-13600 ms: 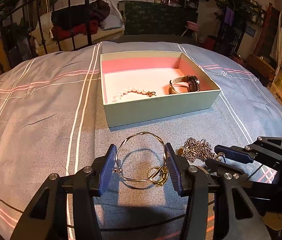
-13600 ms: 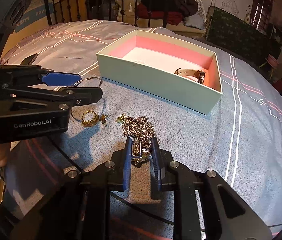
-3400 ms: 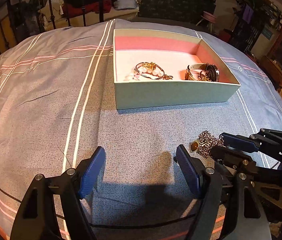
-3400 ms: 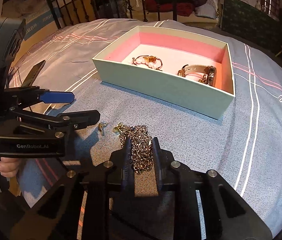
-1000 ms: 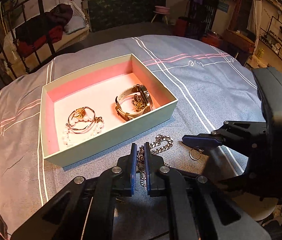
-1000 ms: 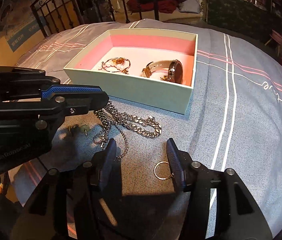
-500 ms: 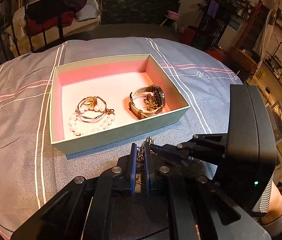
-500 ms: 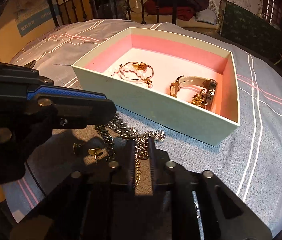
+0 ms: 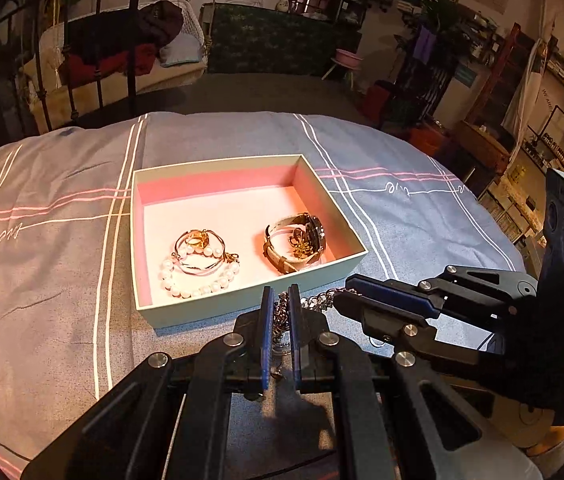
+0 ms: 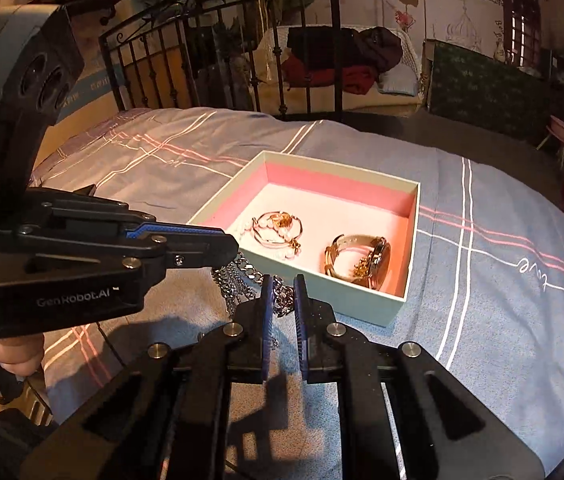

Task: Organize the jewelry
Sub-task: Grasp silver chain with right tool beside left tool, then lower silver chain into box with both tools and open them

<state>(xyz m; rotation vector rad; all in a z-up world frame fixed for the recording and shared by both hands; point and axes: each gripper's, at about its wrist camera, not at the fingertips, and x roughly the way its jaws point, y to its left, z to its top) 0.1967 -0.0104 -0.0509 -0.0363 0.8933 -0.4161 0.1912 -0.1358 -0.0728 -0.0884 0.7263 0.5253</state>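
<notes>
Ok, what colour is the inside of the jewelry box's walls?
Pink inside the box, pale mint green outside; clearest in the left wrist view.

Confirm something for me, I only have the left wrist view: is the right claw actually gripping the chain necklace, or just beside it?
Observer: Gripping. The right wrist view shows the right claw shut on the chain necklace, with links between its blue pads.
Operator: Where does the rest of it run?
Observer: It runs in loops from there to the tip of the left claw, in front of the box's near wall.
Operator: Any of the person visible?
Observer: Yes, fingers of the left hand show under the left claw's body at the lower left.
</notes>
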